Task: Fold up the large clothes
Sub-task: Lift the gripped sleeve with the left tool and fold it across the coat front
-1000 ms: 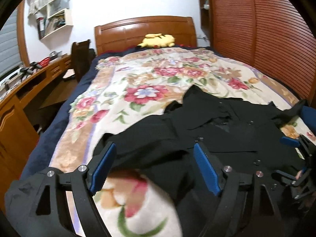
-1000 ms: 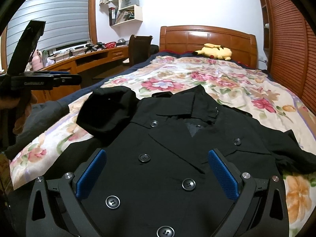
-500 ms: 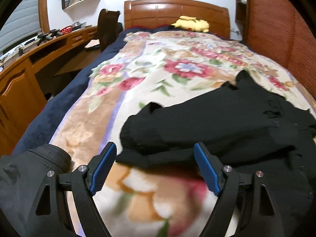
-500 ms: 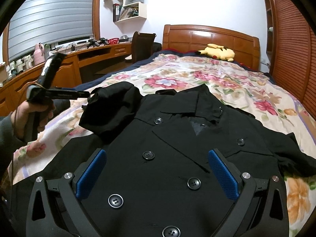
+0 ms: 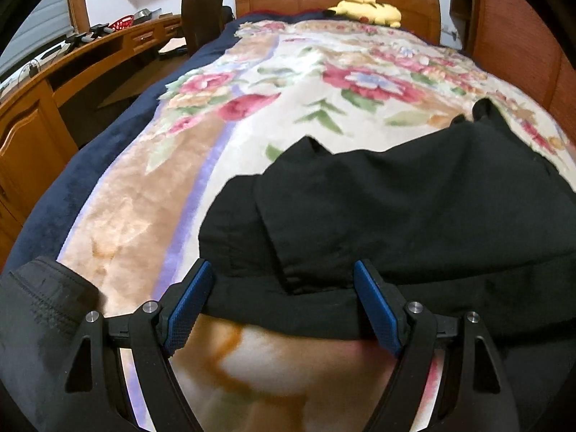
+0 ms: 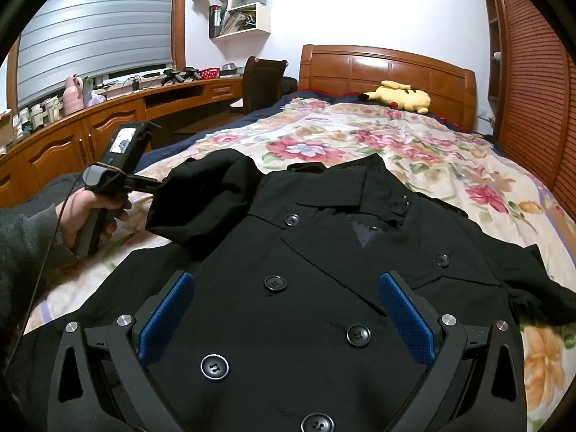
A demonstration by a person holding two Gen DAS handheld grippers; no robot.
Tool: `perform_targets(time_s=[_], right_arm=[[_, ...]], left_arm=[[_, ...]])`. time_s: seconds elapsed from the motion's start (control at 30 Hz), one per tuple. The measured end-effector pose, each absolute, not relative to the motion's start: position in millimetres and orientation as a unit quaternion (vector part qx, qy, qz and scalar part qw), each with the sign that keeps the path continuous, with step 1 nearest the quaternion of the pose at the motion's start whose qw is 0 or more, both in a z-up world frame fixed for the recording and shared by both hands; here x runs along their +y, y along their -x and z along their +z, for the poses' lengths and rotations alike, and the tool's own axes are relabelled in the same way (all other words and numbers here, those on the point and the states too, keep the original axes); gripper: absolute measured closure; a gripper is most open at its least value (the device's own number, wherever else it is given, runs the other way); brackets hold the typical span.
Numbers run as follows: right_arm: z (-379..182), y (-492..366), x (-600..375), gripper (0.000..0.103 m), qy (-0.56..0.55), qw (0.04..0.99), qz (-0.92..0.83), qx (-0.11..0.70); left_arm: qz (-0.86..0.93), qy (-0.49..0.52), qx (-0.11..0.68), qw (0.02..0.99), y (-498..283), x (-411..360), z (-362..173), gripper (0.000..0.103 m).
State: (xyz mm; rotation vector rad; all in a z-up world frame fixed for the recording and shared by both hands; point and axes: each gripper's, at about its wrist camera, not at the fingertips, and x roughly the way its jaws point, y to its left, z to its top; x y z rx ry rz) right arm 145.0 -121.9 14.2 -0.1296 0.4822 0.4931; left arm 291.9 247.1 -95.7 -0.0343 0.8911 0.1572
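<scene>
Item: black double-breasted coat [image 6: 324, 252]. It lay front-up on a floral blanket [image 6: 360, 133] that covered the bed, its collar toward the wooden headboard [image 6: 388, 68]. Its dark buttons [image 6: 275, 283] ran in two columns down the front.

Left sleeve [image 6: 205, 194]: it was bunched and folded in over the shoulder, on the side nearest the left gripper. In the left wrist view the sleeve's cuff edge [image 5: 288, 288] lay directly ahead of and between the two blue pads [image 5: 189, 302], which stood wide apart and closed on no cloth.

Left gripper [image 5: 284, 306]: its jaws were spread, low over the blanket, at the sleeve's edge. From the right wrist view the same tool [image 6: 118, 165] appeared at far left, held in a bare hand [image 6: 86, 216], its front end at the bunched sleeve. Contact with the cloth could not be made out from there.

Right gripper [image 6: 288, 313]: its jaws were spread and held nothing. It was poised above the coat's front, with the button columns between and ahead of the pads [image 6: 165, 316]. The right sleeve [image 6: 540, 295] extended to the right of this tool, across the blanket.

Other contents: a yellow plush toy [image 6: 399, 99] lay far ahead by the headboard. A wooden desk [image 6: 108, 122] and a dark chair [image 6: 264, 79] stood ahead to the left, with wall shelves [image 6: 241, 10] above. A slatted wooden wardrobe [image 6: 532, 82] stood to the right.
</scene>
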Motion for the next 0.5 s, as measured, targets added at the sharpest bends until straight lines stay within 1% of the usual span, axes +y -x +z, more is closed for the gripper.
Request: perform_targets(time_s=[0.27, 0.3, 0.33, 0.37, 0.4, 0.43, 0.47, 0.5], right_arm=[[14, -145, -122, 0.001, 0.063, 0.939, 0.242, 0.236], [14, -145, -122, 0.001, 0.063, 0.939, 0.242, 0.236], [14, -145, -121, 0.001, 0.063, 0.939, 0.242, 0.236], [15, -144, -122, 0.001, 0.063, 0.939, 0.242, 0.235], [15, -144, -122, 0.001, 0.063, 0.939, 0.242, 0.235], [16, -142, -123, 0.001, 0.062, 0.94, 0.242, 0.234], [16, -141, -124, 0.001, 0.061, 0.94, 0.242, 0.233], [17, -140, -125, 0.001, 0.061, 0.94, 0.242, 0.231]], left_arm=[[0.074, 0.025, 0.455, 0.887, -298, 248, -107, 0.022], [0.068, 0.028, 0.458, 0.886, -298, 248, -106, 0.029], [0.061, 0.031, 0.459, 0.886, -298, 248, -106, 0.033], [0.054, 0.031, 0.46, 0.886, -297, 245, -105, 0.046], [0.047, 0.022, 0.462, 0.885, -297, 241, -104, 0.063], [0.044, 0.01, 0.466, 0.884, -297, 237, -102, 0.069], [0.047, 0.005, 0.469, 0.882, -297, 234, -98, 0.081], [0.046, 0.008, 0.47, 0.881, -296, 233, -94, 0.085]])
